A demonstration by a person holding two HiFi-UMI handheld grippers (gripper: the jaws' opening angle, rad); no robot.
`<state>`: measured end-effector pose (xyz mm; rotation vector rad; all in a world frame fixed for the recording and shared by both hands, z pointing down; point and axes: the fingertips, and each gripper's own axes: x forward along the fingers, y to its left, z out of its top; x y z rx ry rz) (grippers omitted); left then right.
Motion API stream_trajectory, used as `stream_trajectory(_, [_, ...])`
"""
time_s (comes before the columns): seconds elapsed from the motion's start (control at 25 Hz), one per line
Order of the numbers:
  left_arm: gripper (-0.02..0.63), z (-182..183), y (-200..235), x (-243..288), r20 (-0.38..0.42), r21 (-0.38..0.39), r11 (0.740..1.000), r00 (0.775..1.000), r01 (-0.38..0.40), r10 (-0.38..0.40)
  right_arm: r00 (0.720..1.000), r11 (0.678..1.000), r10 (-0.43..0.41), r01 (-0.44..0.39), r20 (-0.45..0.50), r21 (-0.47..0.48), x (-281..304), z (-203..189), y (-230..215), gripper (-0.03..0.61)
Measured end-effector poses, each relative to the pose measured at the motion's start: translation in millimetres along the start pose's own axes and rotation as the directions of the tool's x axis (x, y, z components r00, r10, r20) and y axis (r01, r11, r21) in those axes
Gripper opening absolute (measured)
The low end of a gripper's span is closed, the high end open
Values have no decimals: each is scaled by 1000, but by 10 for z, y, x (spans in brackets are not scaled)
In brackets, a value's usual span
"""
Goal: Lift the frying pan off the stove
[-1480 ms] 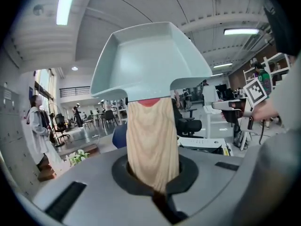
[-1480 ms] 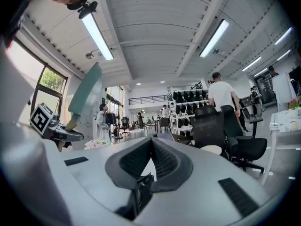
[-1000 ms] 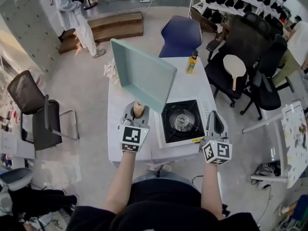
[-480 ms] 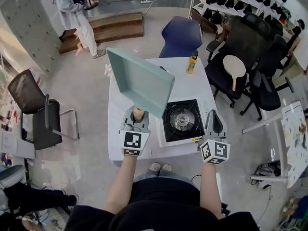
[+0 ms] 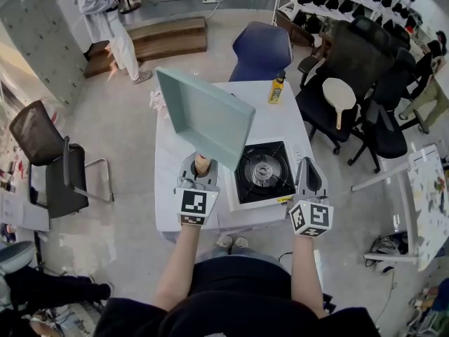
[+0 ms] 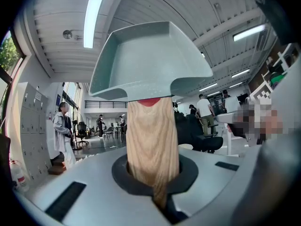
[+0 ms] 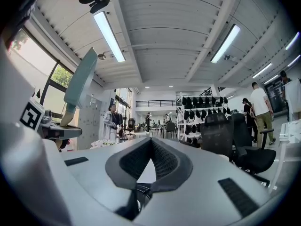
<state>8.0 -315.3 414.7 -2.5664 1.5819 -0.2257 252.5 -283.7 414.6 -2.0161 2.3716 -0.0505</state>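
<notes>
A square teal frying pan (image 5: 203, 121) with a wooden handle (image 5: 201, 163) hangs in the air above the table, left of the stove. My left gripper (image 5: 198, 166) is shut on that handle. In the left gripper view the handle (image 6: 153, 149) runs up from between the jaws to the pan (image 6: 150, 62) overhead. The black-topped portable stove (image 5: 263, 172) stands on the white table (image 5: 172, 181) with its burner bare. My right gripper (image 5: 311, 177) hovers at the stove's right front corner, shut with nothing in it (image 7: 150, 173). From there the pan (image 7: 80, 79) shows edge-on at the left.
A yellow bottle (image 5: 276, 88) stands at the table's far edge, with a blue chair (image 5: 263, 51) behind it. Black office chairs (image 5: 351, 83) crowd the right side, and another chair (image 5: 49, 160) sits to the left. A person in a white coat (image 5: 105, 20) stands far off.
The pan has drifted slightly left and a little higher in my left gripper. The right gripper has stayed beside the stove.
</notes>
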Motion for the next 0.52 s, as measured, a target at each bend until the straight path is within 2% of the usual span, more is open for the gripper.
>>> stream_trajectory(0.52, [15, -17, -39, -18, -3, -10, 1000, 1000, 0, 0, 1000, 1000, 16, -16, -14, 2, -1, -44, 47, 2])
